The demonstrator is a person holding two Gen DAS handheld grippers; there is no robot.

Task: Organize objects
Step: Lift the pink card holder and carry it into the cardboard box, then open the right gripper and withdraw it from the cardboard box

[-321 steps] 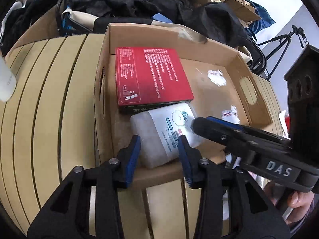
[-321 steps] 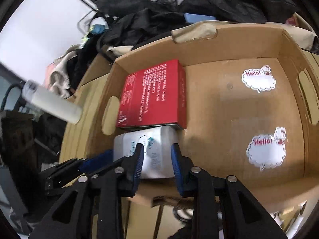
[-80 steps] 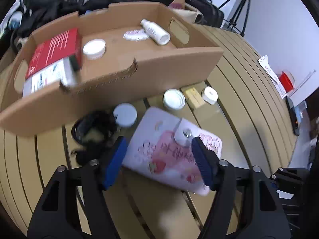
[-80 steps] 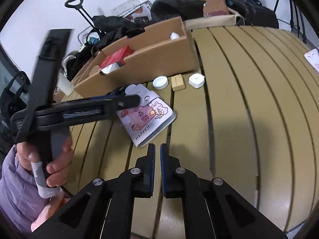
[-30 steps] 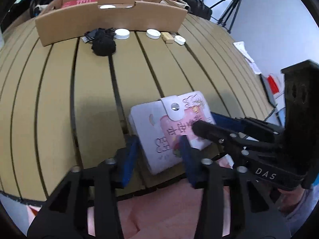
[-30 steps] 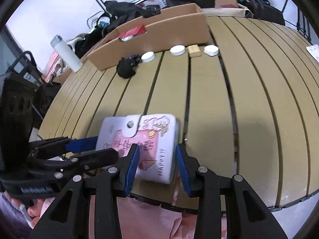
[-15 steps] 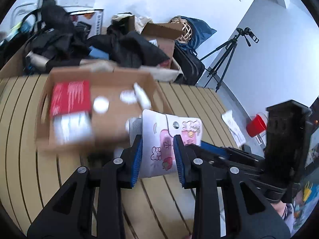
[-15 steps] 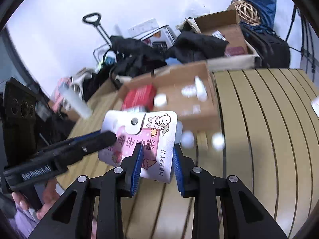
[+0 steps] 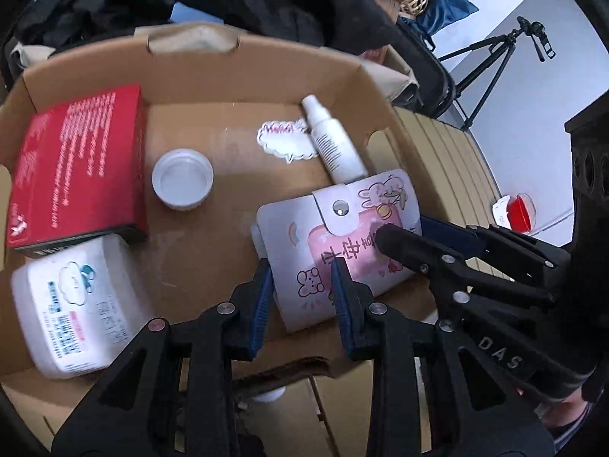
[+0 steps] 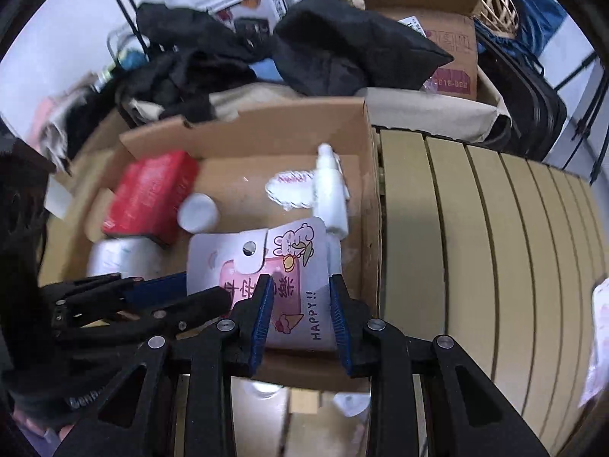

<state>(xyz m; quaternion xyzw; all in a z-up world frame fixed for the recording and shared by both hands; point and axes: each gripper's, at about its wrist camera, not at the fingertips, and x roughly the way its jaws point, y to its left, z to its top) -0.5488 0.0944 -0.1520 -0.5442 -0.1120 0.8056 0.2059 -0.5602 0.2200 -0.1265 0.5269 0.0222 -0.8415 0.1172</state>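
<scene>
Left gripper [image 9: 300, 285]: closed on the pouch [image 9: 338, 243].
Right gripper [image 10: 300, 304]: also clamped on the pouch.
Pouch: held over the box [image 9: 266, 61], near the bottle [image 9: 335, 144].

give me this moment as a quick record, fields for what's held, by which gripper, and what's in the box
held item: pink and white snap pouch
held by: left gripper and right gripper, one at each end
pouch position: over the cardboard box, near its front right corner
in box: red box, white jar, white cap, white spray bottle
</scene>
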